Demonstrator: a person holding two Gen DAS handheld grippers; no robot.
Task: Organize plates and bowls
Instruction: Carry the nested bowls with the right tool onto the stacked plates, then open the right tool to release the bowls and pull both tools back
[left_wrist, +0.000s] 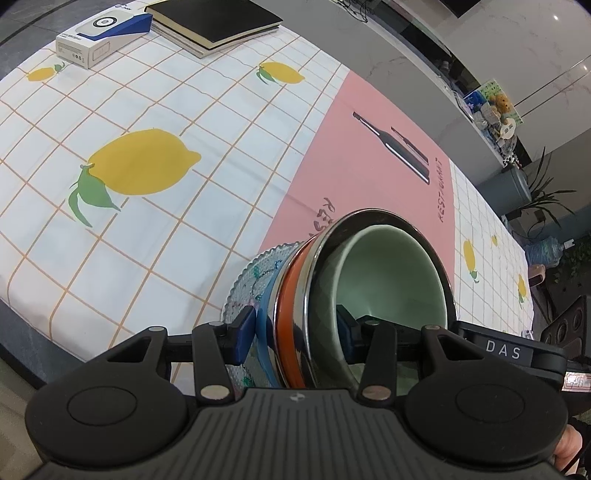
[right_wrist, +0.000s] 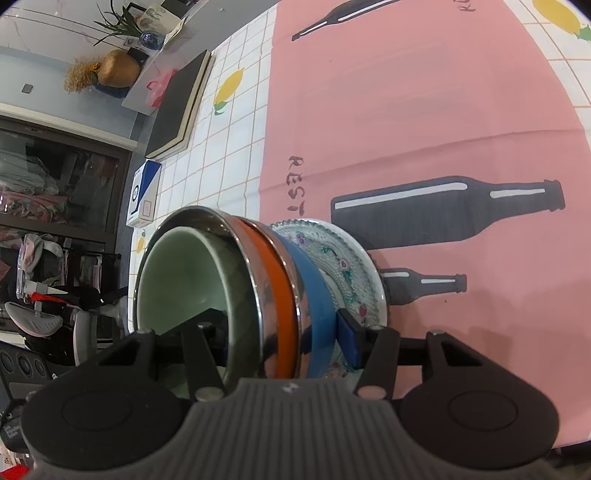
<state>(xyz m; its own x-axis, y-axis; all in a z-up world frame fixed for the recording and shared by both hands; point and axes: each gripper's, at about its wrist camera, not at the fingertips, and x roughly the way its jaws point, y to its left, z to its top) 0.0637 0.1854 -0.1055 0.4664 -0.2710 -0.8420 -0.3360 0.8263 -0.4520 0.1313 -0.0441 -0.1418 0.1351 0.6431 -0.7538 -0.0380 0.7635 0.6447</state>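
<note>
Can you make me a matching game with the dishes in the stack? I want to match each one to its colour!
Dishes:
1. inner bowl
2. metal bowl with a band
3. next bowl down
4. plate at the bottom

Colours:
A. blue
B. clear glass with little flowers
C. pale green
D. shiny silver with orange

Both grippers, the left gripper and the right gripper, clamp the whole stack.

Pairs: 1-C, 2-D, 3-A, 4-B
</note>
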